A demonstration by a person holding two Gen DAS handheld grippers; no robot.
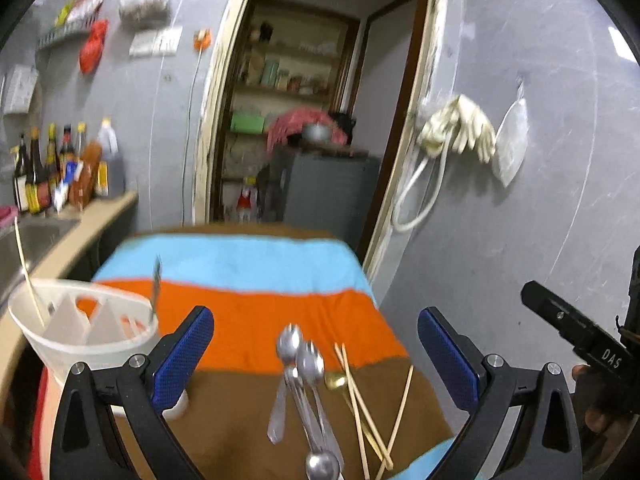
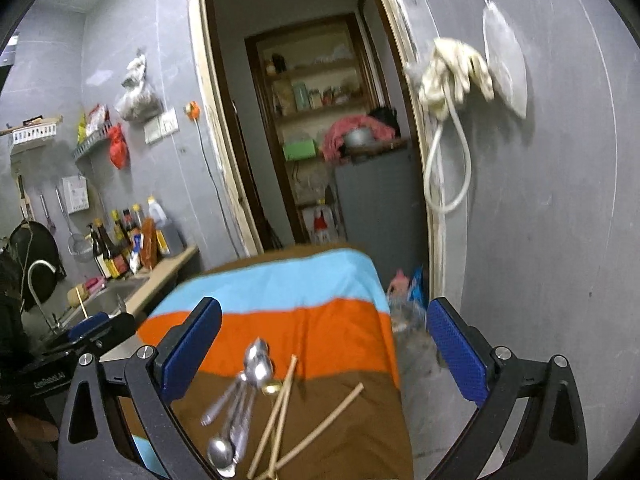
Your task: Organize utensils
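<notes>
1. Both tools are spread wide with nothing between the blue pads: the left hand-held gripper [image 1: 316, 356] hangs above the cutlery pile, and the right hand-held gripper [image 2: 324, 344] hangs above the same pile from a little further right.
2. Steel spoons [image 1: 304, 380] lie heaped together on the brown band of the striped cloth [image 1: 256, 300], handles crossing, one bowl at the near end of the heap.
3. A small gold spoon [image 1: 335, 381] lies touching the heap on its right side.
4. Wooden chopsticks [image 1: 360, 400] lie just right of the spoons, crossing one another; one stick [image 2: 324, 420] lies at an angle, its tip near the right edge of the tabletop.
5. A white utensil holder [image 1: 80, 320] stands at the left edge of the cloth, beside the left gripper's left finger; it holds one chopstick [image 1: 28, 272] and a metal handle [image 1: 156, 284], both leaning.
6. Orange and light blue bands beyond the pile lie bare up to the far edge.
7. Left of the tabletop runs a counter with a sink [image 2: 108, 300] and sauce bottles [image 1: 60, 168]; right of it the cloth drops off to the floor beside a grey wall [image 1: 540, 200]; a doorway [image 1: 316, 100] opens behind the far edge.
</notes>
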